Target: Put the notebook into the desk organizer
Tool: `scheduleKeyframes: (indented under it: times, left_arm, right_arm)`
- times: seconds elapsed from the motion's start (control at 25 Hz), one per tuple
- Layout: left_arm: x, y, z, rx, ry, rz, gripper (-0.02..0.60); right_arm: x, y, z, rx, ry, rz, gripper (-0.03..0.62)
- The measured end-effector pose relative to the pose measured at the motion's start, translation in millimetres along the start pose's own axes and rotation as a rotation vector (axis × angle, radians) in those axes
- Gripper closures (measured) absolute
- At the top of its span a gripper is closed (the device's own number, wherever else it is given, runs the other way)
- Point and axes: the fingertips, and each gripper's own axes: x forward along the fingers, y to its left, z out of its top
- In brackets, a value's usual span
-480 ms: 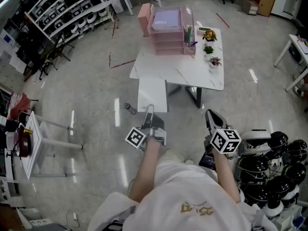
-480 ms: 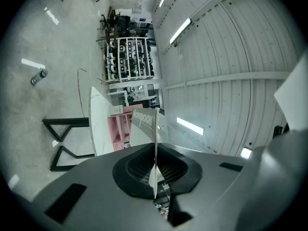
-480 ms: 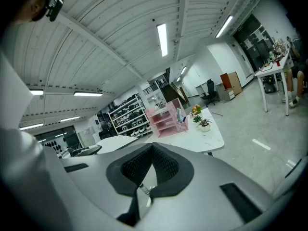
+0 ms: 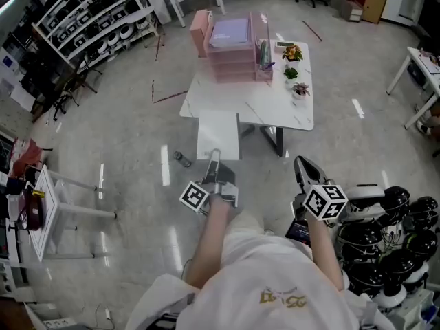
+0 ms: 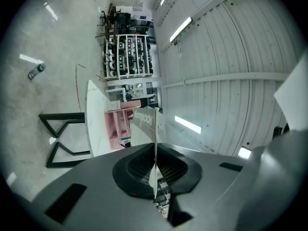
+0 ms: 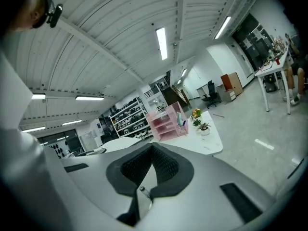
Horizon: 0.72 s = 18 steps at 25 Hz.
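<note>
I hold the left gripper (image 4: 215, 158) in front of me, jaws clamped tight on the near edge of the notebook (image 4: 218, 135). The left gripper view shows the cover edge-on, pinched between the two pads. The notebook is white and sticks out flat toward the far side. It is in the air over the floor, just on the near side of the table (image 4: 275, 108) and not resting on it. The right gripper (image 4: 302, 165) is to the right of it, well apart from the notebook, with its jaws closed together and nothing held, as the right gripper view shows. The desk organizer (image 4: 232, 47) is pink, with stacked trays. It stands at the far end of the white table, well apart from the notebook, with some pens upright in its right-hand compartment. Three small potted plants (image 4: 298, 72) stand in a row just right of the organizer. A small bottle (image 4: 182, 159) lies on the floor left of the left gripper. Shelving racks (image 4: 89, 12) stand at far left, and a small white side table (image 4: 48, 205) is at near left.
</note>
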Motion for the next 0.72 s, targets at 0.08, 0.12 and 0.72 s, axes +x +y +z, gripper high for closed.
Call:
scheduleKeyframes:
  times: [0.08, 0.12, 0.72]
  left_arm:
    - [5, 3, -3, -0.005, -0.001, 0.000, 0.555]
    - [9, 4, -3, -0.008, -0.002, 0.000, 0.555]
    - [163, 85, 2, -0.048, -0.062, 0.023, 0.555]
  right_arm:
    - [1, -6, 1, -0.001, 0.000, -0.009, 0.582]
    - [3, -10, 0, -0.005, 0.005, -0.016, 0.582]
    - [135, -97, 39, -0.042, 0.090, -0.010, 0.582]
